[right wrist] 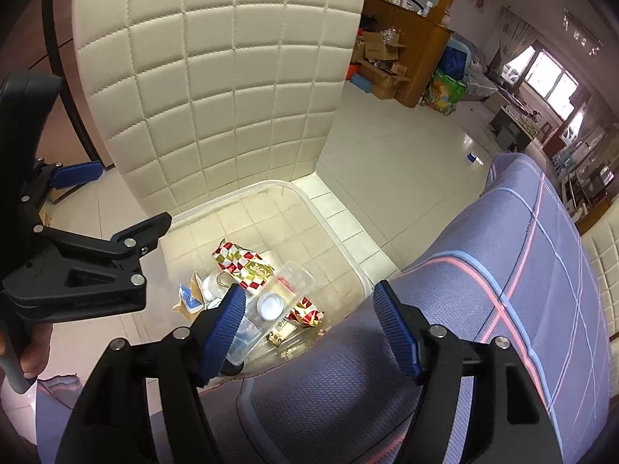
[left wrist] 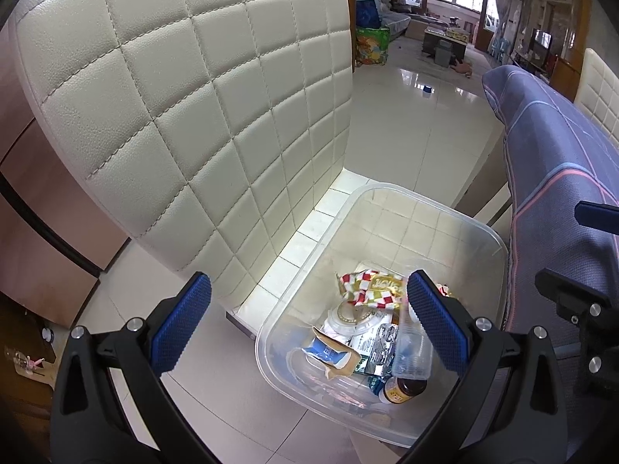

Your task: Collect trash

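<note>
One bottle [right wrist: 267,309] below right claw [right wrist: 309,324]

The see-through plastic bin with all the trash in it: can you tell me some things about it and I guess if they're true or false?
1. The clear plastic bin sits on a cream quilted chair. True.
2. The bin is empty. False: it holds trash, such as a red-and-white checked wrapper.
3. A clear plastic bottle with a white cap is in the bin. True.
4. The right gripper has its jaws squeezed on the bottle. False: the jaws stand apart; the bottle is below them.
5. The left gripper holds a wrapper. False: its jaws are open with nothing between them.
6. A small brown jar with a yellow label lies in the bin. True.
</note>
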A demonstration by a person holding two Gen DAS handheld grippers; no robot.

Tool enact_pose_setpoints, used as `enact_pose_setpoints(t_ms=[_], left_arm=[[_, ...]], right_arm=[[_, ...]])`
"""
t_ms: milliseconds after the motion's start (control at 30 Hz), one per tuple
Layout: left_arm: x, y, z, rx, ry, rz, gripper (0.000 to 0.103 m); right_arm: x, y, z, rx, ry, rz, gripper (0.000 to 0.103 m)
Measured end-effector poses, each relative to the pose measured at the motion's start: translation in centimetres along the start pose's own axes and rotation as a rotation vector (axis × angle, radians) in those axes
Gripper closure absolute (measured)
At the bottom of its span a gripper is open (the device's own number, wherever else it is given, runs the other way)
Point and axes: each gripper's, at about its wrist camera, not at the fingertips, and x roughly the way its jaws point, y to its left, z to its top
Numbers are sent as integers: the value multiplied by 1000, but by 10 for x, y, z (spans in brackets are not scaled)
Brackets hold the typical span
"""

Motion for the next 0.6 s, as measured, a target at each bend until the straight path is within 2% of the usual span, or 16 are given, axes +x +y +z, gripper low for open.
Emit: enact_pose_setpoints(t_ms=[600], left_arm=[[-12, -4, 0, 10, -15, -8, 3]], right_arm=[[-9, -2, -1, 21, -7, 13, 36]])
